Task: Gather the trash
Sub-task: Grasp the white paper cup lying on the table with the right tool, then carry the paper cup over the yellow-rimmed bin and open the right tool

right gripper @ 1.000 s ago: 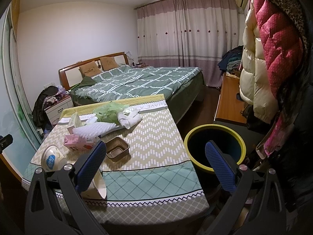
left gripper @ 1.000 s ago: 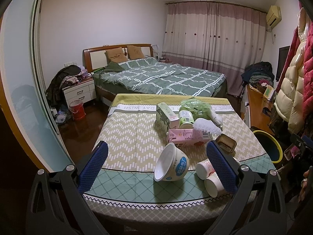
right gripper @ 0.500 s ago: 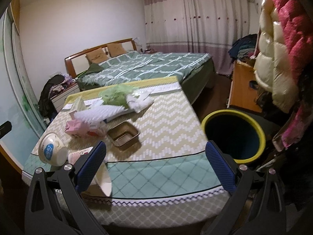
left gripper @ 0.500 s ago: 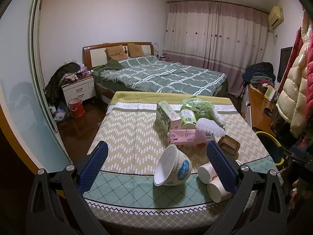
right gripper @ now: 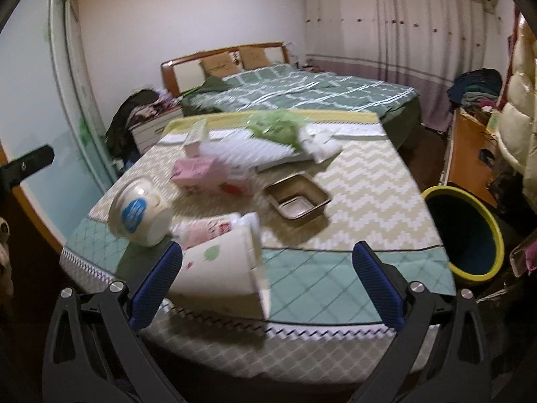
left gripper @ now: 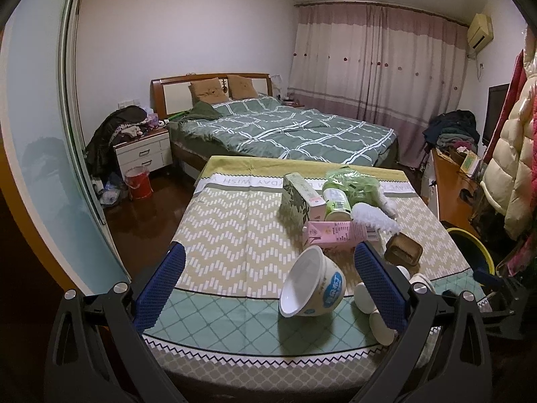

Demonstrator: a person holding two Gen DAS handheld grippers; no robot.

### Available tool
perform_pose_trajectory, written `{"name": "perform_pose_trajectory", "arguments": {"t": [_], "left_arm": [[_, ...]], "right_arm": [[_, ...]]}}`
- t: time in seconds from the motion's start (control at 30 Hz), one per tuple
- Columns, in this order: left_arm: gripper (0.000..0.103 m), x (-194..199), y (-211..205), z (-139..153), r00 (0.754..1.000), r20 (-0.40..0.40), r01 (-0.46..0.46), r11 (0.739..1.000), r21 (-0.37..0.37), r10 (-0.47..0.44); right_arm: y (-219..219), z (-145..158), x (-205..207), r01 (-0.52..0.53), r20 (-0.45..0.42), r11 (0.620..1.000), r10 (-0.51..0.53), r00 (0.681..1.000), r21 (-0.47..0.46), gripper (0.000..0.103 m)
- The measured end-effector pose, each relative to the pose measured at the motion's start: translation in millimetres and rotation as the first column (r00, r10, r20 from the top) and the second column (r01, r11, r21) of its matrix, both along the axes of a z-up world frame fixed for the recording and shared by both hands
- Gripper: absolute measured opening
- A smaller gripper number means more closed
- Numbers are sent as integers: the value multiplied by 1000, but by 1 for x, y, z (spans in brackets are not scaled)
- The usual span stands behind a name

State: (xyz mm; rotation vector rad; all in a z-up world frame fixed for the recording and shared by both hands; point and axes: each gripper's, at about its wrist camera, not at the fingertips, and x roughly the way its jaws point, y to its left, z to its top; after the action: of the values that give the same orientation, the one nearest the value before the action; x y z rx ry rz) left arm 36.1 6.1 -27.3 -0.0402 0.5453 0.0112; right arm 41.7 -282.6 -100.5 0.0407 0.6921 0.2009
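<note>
Left wrist view shows a bedroom tabletop (left gripper: 228, 235) with the trash not yet collected: a white bowl (left gripper: 312, 285) tipped on its side near the front edge, paper cups (left gripper: 365, 299) lying just beside it, and behind them a pink carton (left gripper: 339, 233), a brown tray (left gripper: 402, 252), a green box (left gripper: 297, 198), a can (left gripper: 337, 201) and a crumpled green bag (left gripper: 352, 183). The left claw (left gripper: 268, 282) hovers above the near edge, spread wide and empty, the bowl framed between its blue pads. Right wrist view, blurred, has the right claw (right gripper: 266, 280) likewise wide apart and holding nothing, poised low over a large paper cup (right gripper: 221, 268) lying on its side at the front of the cloth; whether its left pad touches the cup cannot be told. The yellow-rimmed bin (right gripper: 470, 228) stands on the floor just off the tabletop's right side, and its dark inside shows no rubbish from this angle. Judging by the full spread of litter and two empty claws, the job looks to be at its very start, with every piece left to lift and drop in the bin.
</note>
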Motion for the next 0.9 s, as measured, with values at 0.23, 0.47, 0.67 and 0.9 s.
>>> {"name": "perform_pose_trajectory", "arguments": {"t": [0.23, 0.47, 0.67, 0.9], "left_arm": [[99, -9, 3, -3, 1000, -9, 9, 1000, -14, -9], [99, -14, 1, -4, 1000, -5, 21, 1000, -10, -21], [99, -15, 2, -6, 1000, -8, 21, 1000, -17, -21], [99, -13, 2, -9, 1000, -16, 25, 1000, -18, -26]], "right_arm": [[25, -15, -1, -65, -41, 997, 63, 997, -49, 97], [42, -34, 7, -82, -82, 992, 74, 994, -99, 97], [52, -39, 12, -92, -87, 987, 81, 993, -129, 97], [47, -45, 20, -84, -101, 995, 78, 992, -60, 78]]}}
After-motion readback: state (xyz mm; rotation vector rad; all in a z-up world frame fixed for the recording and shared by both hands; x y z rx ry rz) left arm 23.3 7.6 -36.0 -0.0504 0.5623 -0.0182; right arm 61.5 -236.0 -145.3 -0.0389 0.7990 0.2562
